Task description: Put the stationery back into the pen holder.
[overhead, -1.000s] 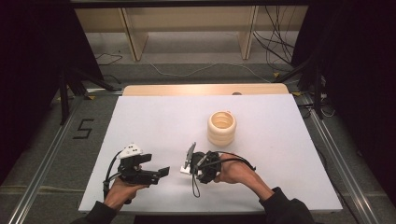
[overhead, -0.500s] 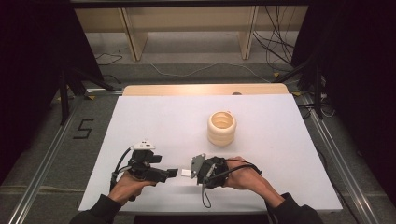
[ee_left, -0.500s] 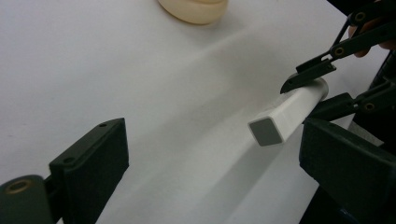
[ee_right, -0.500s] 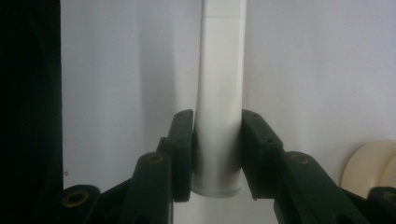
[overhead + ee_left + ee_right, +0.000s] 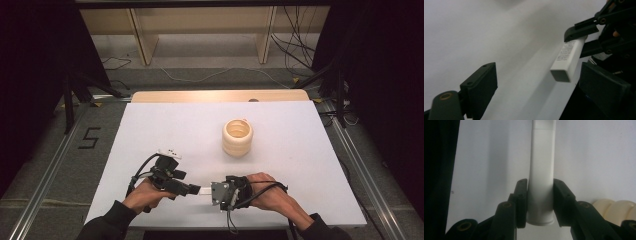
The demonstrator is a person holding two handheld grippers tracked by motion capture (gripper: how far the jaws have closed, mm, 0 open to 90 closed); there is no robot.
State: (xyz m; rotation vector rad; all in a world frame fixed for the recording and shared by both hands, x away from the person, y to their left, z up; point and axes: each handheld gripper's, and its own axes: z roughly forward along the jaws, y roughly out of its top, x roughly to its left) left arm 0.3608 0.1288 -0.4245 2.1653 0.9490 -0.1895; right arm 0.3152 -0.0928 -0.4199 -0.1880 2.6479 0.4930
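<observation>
At table's 6 o'clock edge: right gripper [image 5: 214, 192] pinching white tube [image 5: 205, 191], left gripper [image 5: 192, 190] at its free end.
Left gripper view: jaws spread, just been closing, tube [image 5: 567, 60] between at 2 o'clock, untouched. Right gripper view: pads clamp tube [image 5: 541, 182]; ribbed cup [image 5: 616, 208] at 4 o'clock.

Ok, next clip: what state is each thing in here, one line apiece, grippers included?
white tube: held off the table, its free end between the left gripper's jaws, not yet pinched.
right gripper: shut on the white tube.
left gripper: open, jaws just been closing around the tube's end.
ribbed cream container: upright on the white table, open-topped, untouched.
</observation>
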